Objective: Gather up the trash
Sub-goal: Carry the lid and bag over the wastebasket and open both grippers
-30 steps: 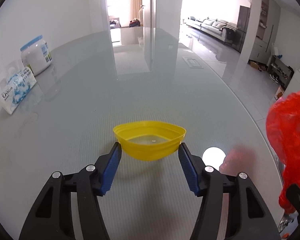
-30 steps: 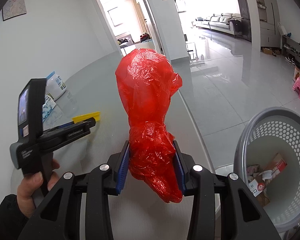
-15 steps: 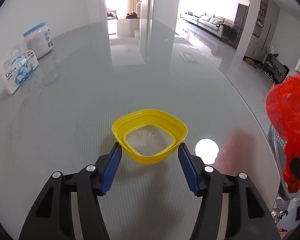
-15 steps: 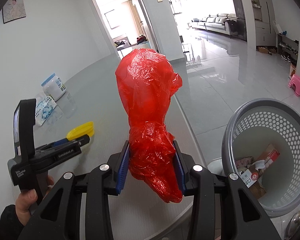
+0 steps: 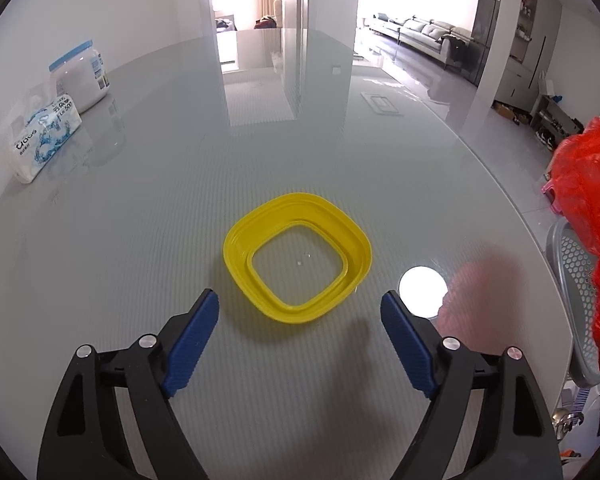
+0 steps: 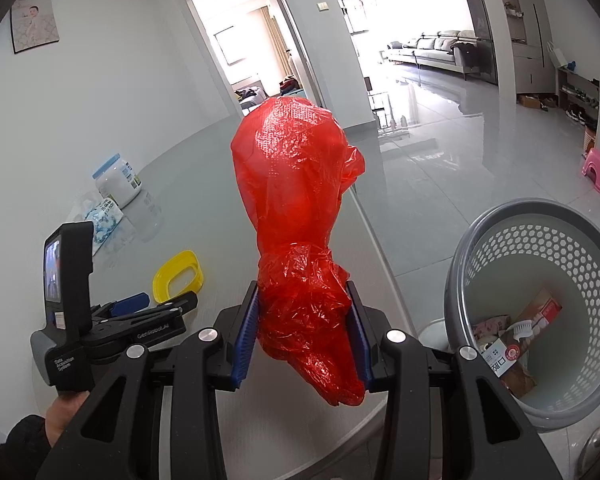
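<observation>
Right claw clamped on one red bag, left claw spread behind one yellow container on the table.

Counts: one red plastic bag (image 6: 300, 240), one yellow container (image 5: 297, 256), one grey basket (image 6: 540, 320), one tissue pack (image 5: 44, 140), one white jar (image 5: 82, 76). The right gripper (image 6: 304, 336) has both blue pads pressed into the bag's lower bunch — bag stands up above the fingers, over the table's right edge, with the basket on the floor just right of it. Basket holds some boxes and a brush. The left gripper (image 5: 300, 332) is level, aimed across the glass table (image 5: 140, 240), fingers wide apart and not touching the container, which sits just beyond the tips — resting on the table, centre. Tissue pack and jar are side by side at far left.
</observation>
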Tool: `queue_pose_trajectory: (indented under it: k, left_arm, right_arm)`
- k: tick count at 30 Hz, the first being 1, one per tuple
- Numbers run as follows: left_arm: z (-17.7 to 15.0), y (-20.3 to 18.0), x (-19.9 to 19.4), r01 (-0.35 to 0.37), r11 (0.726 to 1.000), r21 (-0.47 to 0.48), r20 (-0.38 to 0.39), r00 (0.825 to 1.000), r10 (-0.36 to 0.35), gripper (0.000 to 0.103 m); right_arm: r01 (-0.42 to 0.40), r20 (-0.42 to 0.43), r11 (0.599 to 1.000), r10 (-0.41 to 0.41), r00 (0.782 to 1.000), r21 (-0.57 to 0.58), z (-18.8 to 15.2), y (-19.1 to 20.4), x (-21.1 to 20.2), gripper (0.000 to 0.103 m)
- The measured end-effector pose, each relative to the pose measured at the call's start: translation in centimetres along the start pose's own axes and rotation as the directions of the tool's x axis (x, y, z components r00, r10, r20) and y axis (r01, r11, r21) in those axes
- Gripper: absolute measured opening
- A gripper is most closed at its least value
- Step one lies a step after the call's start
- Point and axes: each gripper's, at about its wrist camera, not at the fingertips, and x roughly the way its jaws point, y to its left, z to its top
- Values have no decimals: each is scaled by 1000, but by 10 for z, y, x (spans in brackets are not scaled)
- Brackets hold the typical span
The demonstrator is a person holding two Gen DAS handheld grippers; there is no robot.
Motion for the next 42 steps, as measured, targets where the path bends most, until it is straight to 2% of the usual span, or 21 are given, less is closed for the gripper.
queue_pose_trajectory:
  k: [3,6,10,16,22,28,33,38,42]
  left_arm:
    - [9,-2,11,-25,1000,-10,-15,1000,25,82]
    - [15,-2,18,-18,999,-27,-24,1000,17,82]
    - [15,-2,18,-15,999,-28,-6,1000,15,74]
    - [7,-4,3,-4,1000,-10,23,1000,4,72]
    - [-1,-20,-35,-8,998,57,102,995,2,72]
    - [-12,-59,-65,43,991,127,139,988,-61,72]
    - [-20,-103,-81,116,974,196,136,980,-144,72]
    - [-30,-162,-90,187,936,299,121,965,-231,72]
    - [-36,-207,-87,235,900,368,87,955,-285,72]
  right_arm:
    - [3,-1,1000,-3,1000,2,-1,-3,0,40]
    - [6,-3,1000,-6,1000,3,-1,-5,-1,40]
    - [11,-8,1000,-11,1000,9,-1,-4,-1,40]
    - [11,-15,1000,-11,1000,5,0,1,1,40]
    - [13,-22,1000,-13,1000,11,-3,-3,-3,40]
    - [45,-10,999,-45,999,28,-9,-18,-20,40]
    - [112,11,992,-113,994,52,-15,-52,-47,40]
    - [219,7,968,-222,975,120,-28,-106,-69,40]
    - [267,-6,945,-271,963,187,-35,-146,-82,40]
